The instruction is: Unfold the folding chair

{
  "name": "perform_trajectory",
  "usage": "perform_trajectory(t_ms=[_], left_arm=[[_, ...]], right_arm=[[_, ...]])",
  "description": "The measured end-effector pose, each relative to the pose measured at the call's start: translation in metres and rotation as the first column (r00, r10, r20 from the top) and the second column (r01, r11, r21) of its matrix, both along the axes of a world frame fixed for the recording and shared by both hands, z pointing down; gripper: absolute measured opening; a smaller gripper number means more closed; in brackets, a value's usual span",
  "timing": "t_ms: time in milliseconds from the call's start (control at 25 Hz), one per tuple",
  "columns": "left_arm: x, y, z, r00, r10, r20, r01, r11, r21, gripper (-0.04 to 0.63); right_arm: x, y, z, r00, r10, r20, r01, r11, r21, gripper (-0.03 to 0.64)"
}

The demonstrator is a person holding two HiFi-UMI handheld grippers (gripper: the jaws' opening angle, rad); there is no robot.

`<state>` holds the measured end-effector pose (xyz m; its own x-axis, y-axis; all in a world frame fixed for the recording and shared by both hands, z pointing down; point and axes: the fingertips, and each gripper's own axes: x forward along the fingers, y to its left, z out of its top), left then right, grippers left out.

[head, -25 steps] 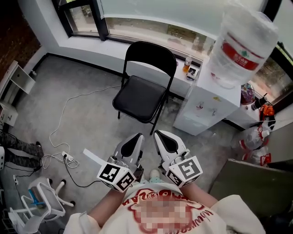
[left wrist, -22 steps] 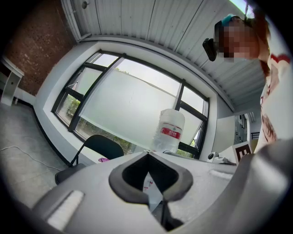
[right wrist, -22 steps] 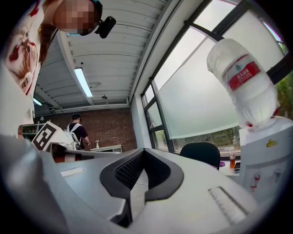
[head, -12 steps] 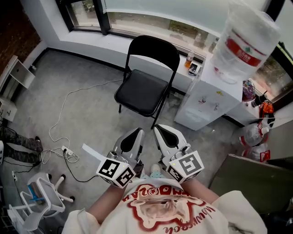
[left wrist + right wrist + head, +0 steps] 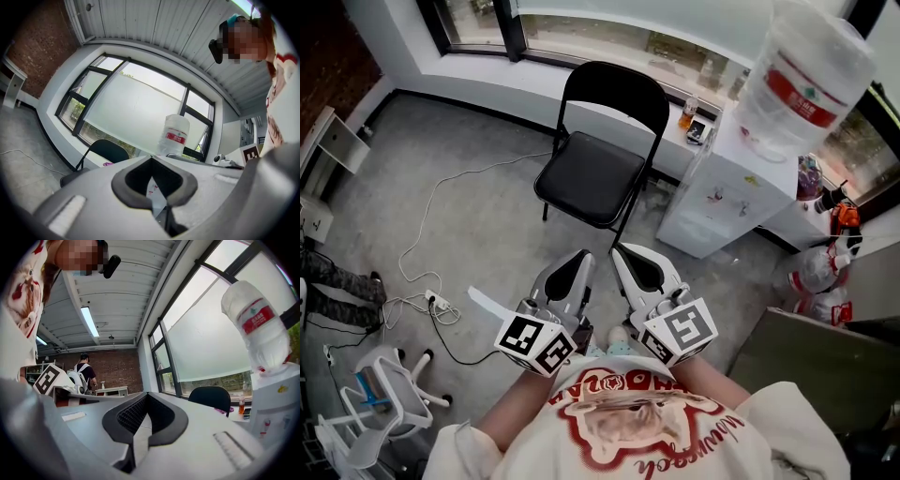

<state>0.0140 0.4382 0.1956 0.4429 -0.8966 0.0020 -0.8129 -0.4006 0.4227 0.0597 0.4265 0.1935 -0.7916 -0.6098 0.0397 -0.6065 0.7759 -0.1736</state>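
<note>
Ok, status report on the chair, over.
Left gripper shut, empty. Right gripper shut, empty. Folding chair stands unfolded, untouched. Power strip on floor, off left.

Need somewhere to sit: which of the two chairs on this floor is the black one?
The folding chair, standing unfolded in front of the window. The other chair, at lower left near the cables, is white and on castors.

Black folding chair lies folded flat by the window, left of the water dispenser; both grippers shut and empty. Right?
No. The head view shows the folding chair standing unfolded, seat down, by the window, left of the water dispenser; the left gripper and right gripper are shut and empty.
</note>
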Motion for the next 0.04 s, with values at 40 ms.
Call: perform_trajectory(t_ms=[40], left_arm=[[-0.0002,0.0001,-0.0012,1.0,0.001,0.003,-0.001,1.0,-0.002,0.002]], right_arm=[[-0.0004,0.0001,-0.0004,1.0,-0.001,0.0,0.001,1.0,0.001,0.021]])
